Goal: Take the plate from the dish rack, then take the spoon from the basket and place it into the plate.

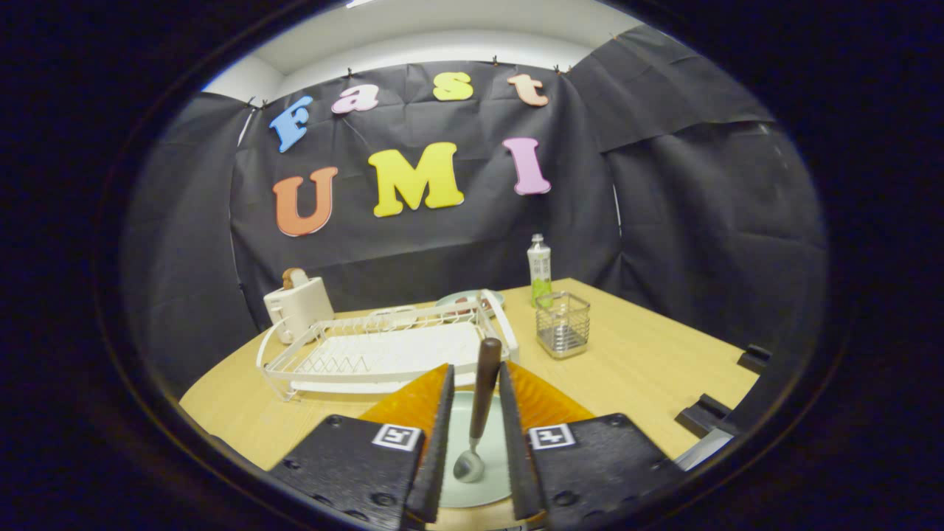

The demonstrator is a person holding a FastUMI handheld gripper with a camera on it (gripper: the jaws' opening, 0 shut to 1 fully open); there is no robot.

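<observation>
The pale wooden worktop (641,369) carries everything here, running back to the black cloth wall of the booth. The largest thing on it is the white wire dish rack (383,350), which lies just beyond the tool's fingertips and somewhat to their left, its tray bare as far as can be seen. Behind the rack's far left corner stands a white toaster (299,306) with a brownish piece showing in its slot. At the rack's far right corner a second pale plate-like dish (468,299) lies flat on the worktop, partly hidden by the rack's wires. The pale green plate (472,472) lies flat on the worktop directly under the tool, showing in the gap between the two fingers. To the right of the rack stands the small wire basket (563,324), upright, and just behind it a slim bottle (539,269) with a green label. The tool (476,372) has its two fingers drawn close, and both appear to press the dark brown handle of the spoon (481,405), which runs between them with the handle end pointing away towards the rack. The spoon's metal bowl hangs low over the plate's middle; whether it touches the plate cannot be told.
</observation>
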